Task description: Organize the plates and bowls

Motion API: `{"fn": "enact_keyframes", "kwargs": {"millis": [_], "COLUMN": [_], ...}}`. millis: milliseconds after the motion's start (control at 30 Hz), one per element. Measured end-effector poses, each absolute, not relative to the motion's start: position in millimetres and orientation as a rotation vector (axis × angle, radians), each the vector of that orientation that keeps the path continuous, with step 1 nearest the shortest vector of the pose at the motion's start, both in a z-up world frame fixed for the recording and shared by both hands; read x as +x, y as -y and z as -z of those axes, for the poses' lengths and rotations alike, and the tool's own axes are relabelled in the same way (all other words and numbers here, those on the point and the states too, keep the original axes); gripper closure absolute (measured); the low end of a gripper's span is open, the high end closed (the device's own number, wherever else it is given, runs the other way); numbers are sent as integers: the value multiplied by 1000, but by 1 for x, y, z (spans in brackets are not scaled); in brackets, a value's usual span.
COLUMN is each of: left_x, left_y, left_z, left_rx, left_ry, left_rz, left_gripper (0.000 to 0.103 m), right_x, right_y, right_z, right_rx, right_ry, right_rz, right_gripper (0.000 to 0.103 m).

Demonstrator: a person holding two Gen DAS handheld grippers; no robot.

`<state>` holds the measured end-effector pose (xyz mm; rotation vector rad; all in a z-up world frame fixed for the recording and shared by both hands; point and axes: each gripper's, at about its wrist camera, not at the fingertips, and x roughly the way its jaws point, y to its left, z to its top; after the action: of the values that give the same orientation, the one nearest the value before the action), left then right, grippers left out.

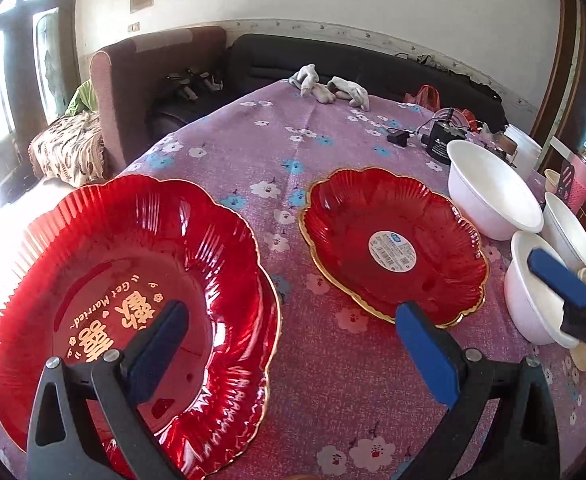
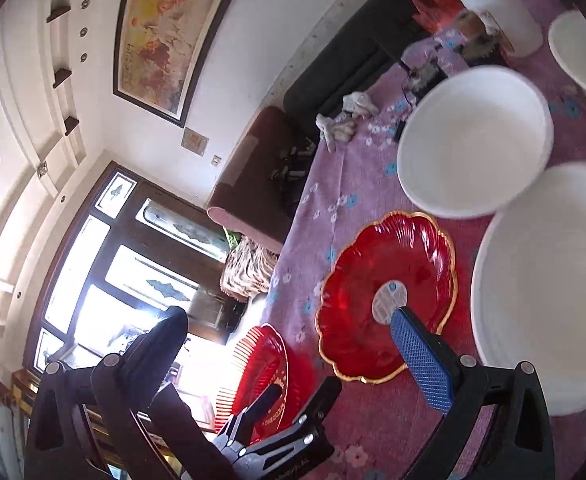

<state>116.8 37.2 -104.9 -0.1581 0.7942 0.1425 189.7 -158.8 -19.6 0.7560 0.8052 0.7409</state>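
Note:
In the left wrist view a red plate with gold lettering [image 1: 133,280] lies at the near left on what looks like a second red plate. My left gripper [image 1: 293,332] is open above its right rim and holds nothing. A smaller red plate with a white sticker [image 1: 393,244] lies to the right. Three white bowls [image 1: 493,196] [image 1: 569,232] [image 1: 533,292] stand at the right. My right gripper [image 1: 561,280] reaches over the nearest bowl. In the right wrist view my right gripper [image 2: 289,332] is open and tilted, with the sticker plate [image 2: 385,296] and white bowls [image 2: 473,140] [image 2: 549,288] ahead.
The table has a purple flowered cloth [image 1: 293,160]. Grey gloves [image 1: 329,88] lie at its far edge. A black device with cables [image 1: 441,140] and a white container [image 1: 525,148] stand at the far right. A sofa and armchair stand behind the table.

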Motion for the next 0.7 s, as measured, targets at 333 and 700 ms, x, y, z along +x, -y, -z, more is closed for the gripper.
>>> {"fn": "enact_keyframes", "kwargs": {"millis": [333, 700], "left_x": [100, 102], "left_y": [-22, -16], "left_z": [92, 91], "left_rx": [-85, -65], "left_ry": [-690, -686], "left_rz": [-98, -87], "left_gripper": [0, 0], "right_x": [193, 176], "right_y": [175, 173], "right_z": [58, 34], "right_rx": [858, 789], "right_ry": [-895, -837], "right_rz": [-647, -706], "right_gripper": [0, 0]}}
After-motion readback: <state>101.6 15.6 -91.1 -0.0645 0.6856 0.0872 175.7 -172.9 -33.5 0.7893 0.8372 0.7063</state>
